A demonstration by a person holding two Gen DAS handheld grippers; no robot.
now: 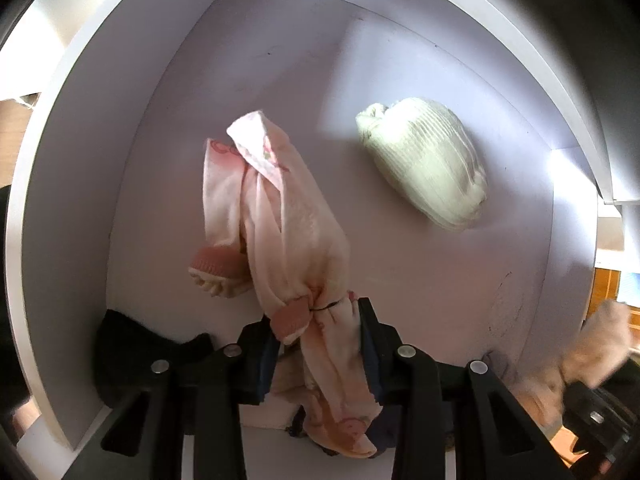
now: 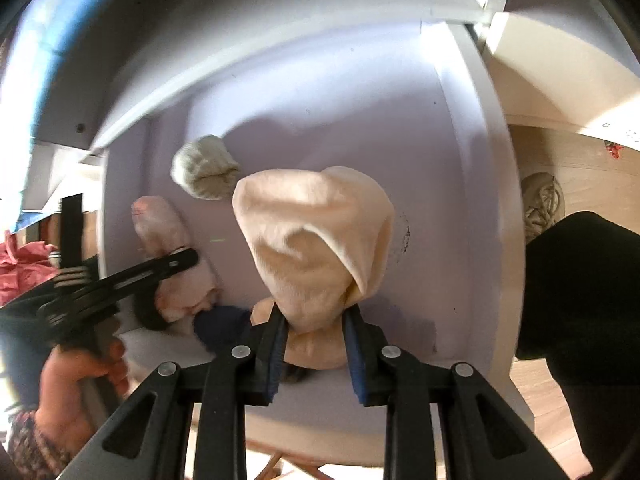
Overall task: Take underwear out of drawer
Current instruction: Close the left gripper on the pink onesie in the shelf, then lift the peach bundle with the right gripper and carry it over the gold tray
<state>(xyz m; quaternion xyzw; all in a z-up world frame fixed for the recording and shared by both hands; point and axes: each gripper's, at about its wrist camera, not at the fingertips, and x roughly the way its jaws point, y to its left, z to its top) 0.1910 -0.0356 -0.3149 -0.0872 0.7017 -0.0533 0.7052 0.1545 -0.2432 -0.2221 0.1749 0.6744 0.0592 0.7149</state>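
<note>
In the left wrist view my left gripper [image 1: 316, 314] is shut on pink patterned underwear [image 1: 280, 216], which hangs from the pads over the white drawer [image 1: 80, 184]. In the right wrist view my right gripper [image 2: 314, 314] is shut on beige underwear [image 2: 316, 232], lifted above the drawer [image 2: 472, 200] floor. A rolled cream-green ribbed piece [image 1: 424, 164] lies on the drawer floor toward the back; it also shows in the right wrist view as the ribbed roll [image 2: 204, 168]. The left gripper [image 2: 182, 260] and the pink underwear [image 2: 160, 224] appear at the left of the right wrist view.
A black garment [image 1: 136, 344] lies in the drawer's near left corner, and a dark blue one [image 2: 220, 324] sits near the front. A hand [image 2: 80, 384] holds the left tool. A shoe [image 2: 540, 204] and a dark trouser leg [image 2: 580, 292] are on the wooden floor at right.
</note>
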